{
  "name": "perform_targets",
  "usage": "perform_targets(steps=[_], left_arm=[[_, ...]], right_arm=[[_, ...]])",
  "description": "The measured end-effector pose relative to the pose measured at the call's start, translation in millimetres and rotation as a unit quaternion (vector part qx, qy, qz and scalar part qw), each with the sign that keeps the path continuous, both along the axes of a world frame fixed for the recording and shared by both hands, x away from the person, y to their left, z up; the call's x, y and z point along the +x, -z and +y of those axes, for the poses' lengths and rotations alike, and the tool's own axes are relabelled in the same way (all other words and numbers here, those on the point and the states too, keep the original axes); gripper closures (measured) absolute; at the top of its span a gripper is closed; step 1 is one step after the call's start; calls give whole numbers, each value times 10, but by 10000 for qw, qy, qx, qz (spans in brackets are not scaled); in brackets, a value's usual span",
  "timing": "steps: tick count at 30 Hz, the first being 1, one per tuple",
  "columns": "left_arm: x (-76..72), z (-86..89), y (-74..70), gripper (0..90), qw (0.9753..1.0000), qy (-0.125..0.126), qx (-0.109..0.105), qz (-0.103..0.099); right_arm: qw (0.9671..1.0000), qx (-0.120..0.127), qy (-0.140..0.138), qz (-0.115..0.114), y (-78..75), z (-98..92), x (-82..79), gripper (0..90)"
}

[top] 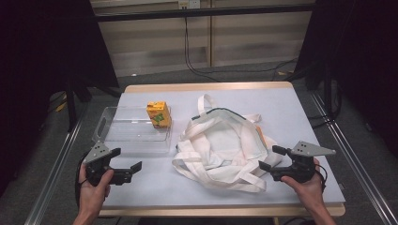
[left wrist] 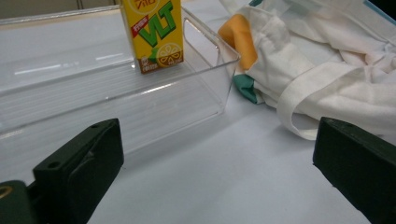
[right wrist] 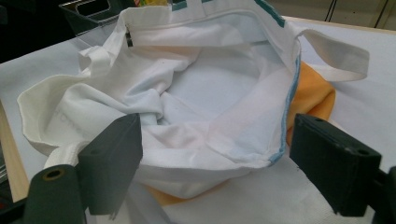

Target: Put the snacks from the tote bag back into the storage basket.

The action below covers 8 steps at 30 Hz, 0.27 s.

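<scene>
A yellow VLT drink carton (top: 158, 114) (left wrist: 152, 35) stands upright at the right end of a clear plastic tray (top: 118, 140) (left wrist: 205, 74). Right of the tray lies a crumpled white tote bag (top: 220, 145) (left wrist: 327, 65) (right wrist: 196, 93) with its mouth open and an orange patch at its edge. My left gripper (top: 126, 164) (left wrist: 215, 177) stands open near the table's front left, in front of the tray, with nothing between its jaws. At the bag's right side my right gripper (top: 272, 157) (right wrist: 215, 172) is open, the bag's near rim lying between its jaws.
The grey table mat (top: 300, 112) has bare room at the back and front left. A wooden table edge (top: 206, 86) runs along the back. Black cables (top: 197, 65) lie on the floor behind. Metal rails (top: 56, 159) flank the table.
</scene>
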<state>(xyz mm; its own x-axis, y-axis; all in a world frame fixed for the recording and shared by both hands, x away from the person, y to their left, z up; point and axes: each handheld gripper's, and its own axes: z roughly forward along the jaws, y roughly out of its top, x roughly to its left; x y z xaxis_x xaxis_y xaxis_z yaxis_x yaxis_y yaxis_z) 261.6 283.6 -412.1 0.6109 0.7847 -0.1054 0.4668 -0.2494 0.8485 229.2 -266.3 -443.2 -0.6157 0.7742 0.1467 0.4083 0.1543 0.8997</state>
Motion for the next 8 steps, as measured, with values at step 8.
perform_targets(steps=[8], left_arm=[[-199, -50, 244, 18, 10000, 47, 5, -15]], right_arm=[[10000, -2, -10, -41, -10, -15, -4, 163]])
